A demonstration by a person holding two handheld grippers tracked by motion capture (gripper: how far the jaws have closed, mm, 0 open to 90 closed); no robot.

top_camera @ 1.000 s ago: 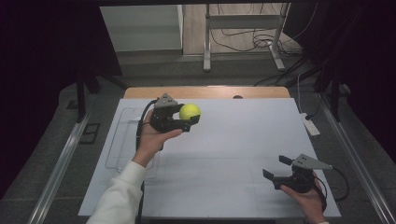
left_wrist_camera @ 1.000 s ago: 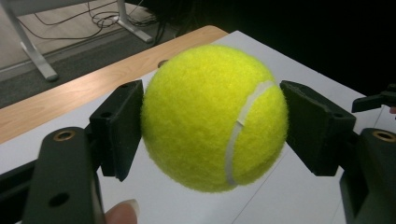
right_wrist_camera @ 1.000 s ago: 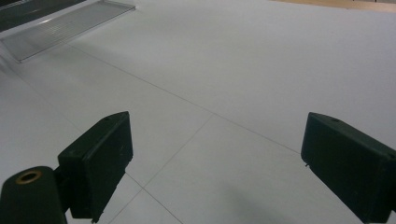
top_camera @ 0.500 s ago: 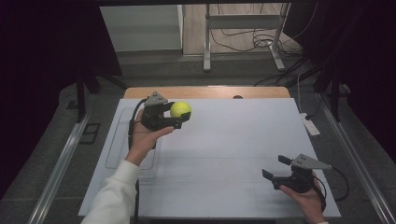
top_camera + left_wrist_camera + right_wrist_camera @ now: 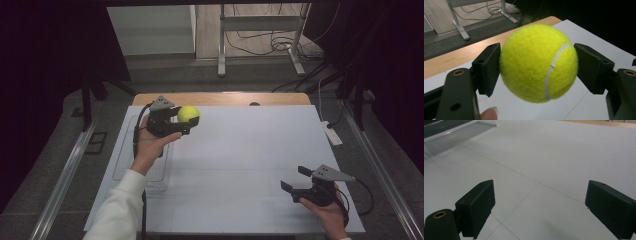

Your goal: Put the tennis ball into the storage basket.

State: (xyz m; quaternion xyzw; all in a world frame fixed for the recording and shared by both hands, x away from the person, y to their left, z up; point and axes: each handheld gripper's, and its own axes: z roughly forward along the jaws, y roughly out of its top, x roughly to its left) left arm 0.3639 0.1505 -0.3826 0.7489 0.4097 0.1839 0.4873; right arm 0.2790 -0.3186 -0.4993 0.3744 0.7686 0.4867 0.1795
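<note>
A yellow tennis ball (image 5: 188, 114) is held up off the white table (image 5: 240, 165), clamped between the two black jaws of the left gripper (image 5: 186, 119). In the left gripper view the ball (image 5: 538, 63) sits squarely between the pads, the left pad pressed against its fuzz and the right pad touching its other side, with a white seam curving down its right half. A fingertip (image 5: 489, 113) of the person's hand shows at the bottom edge of that view, below the ball. From the high view, the left hand (image 5: 150, 145) grips the tool from underneath, a white sleeve (image 5: 117, 210) running back toward the near edge of the table, and a black cable trails down from the tool beside the wrist. The ball hangs above the far left part of the table, near the strip of bare wood (image 5: 220, 98) along the far edge. A clear flat tray (image 5: 122, 160) lies on the table just below and to the left of the ball, partly under the forearm. The right gripper (image 5: 292, 181) rests low over the near right corner of the table, well apart from the ball, held by the right hand (image 5: 327, 212). Its jaws stand wide apart with nothing between them; the right gripper view shows bare white table (image 5: 549, 165) with faint lines between the two pads, and the clear tray (image 5: 459, 136) at the far left.
</note>
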